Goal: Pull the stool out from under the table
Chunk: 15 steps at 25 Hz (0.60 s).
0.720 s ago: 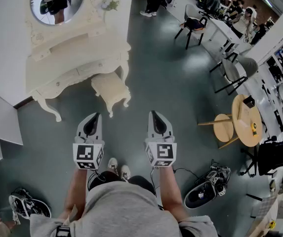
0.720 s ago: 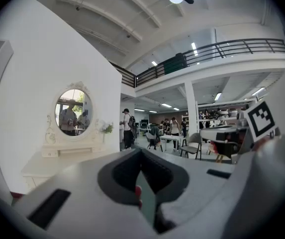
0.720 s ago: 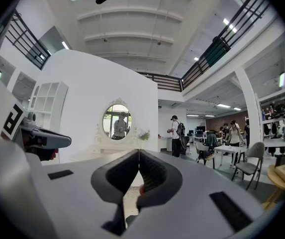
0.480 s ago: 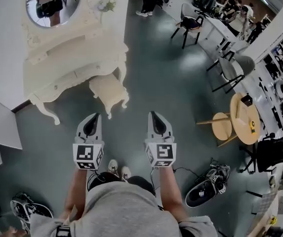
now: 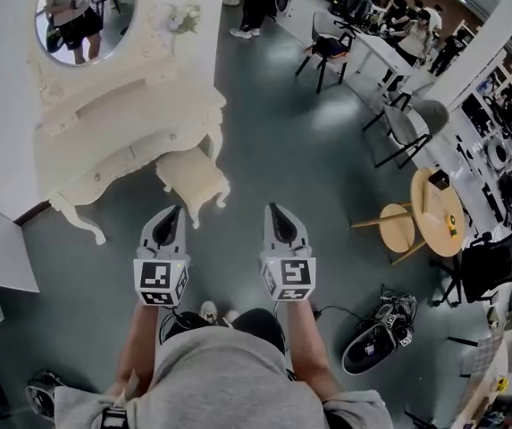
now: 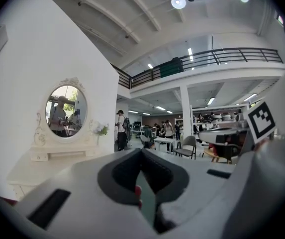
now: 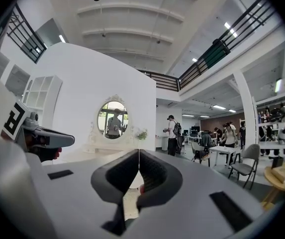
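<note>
stool [image 5: 195, 177]: 11 o'clock, looked light, stiff (grab the seat rim)
left claw [image 5: 174, 211]: was pressed together, empty
right claw [image 5: 272, 209]: same

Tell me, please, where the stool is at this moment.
In the head view the stool stands left of centre, at the front of the white dressing table, just ahead of the left gripper.

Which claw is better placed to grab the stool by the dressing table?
Left, probably: the left claw sits nearer the stool, almost in line with it; the right claw is off to the side. Both are shut and empty.
</note>
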### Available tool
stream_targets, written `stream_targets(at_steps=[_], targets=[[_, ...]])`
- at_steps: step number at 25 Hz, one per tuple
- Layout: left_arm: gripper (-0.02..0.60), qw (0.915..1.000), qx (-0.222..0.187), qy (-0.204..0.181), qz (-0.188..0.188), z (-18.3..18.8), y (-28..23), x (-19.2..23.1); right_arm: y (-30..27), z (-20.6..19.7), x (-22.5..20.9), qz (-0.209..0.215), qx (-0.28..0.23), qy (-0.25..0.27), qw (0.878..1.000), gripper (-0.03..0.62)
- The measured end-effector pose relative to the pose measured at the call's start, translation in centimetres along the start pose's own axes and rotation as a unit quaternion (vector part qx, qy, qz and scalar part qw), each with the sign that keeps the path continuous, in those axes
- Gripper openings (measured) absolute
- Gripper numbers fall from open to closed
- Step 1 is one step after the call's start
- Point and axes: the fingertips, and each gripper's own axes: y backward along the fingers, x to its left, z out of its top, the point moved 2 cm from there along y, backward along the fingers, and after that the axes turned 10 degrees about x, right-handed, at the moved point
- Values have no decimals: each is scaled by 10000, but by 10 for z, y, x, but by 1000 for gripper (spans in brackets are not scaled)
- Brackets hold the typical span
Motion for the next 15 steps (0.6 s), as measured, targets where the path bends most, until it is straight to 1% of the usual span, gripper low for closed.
stream_targets(at_steps=[5, 10, 15], targets=[[3, 10000, -12, 74, -12, -1, -14, 17, -21, 7, 6, 5, -9, 116, 9999, 15], [3, 10000, -29, 72, 29, -2, -37, 32, -48, 10, -9, -62, -78, 27, 9999, 15], [3, 9997, 41, 131, 185, 3, -70, 39, -85, 11, -30, 54, -44, 39, 10000, 15]])
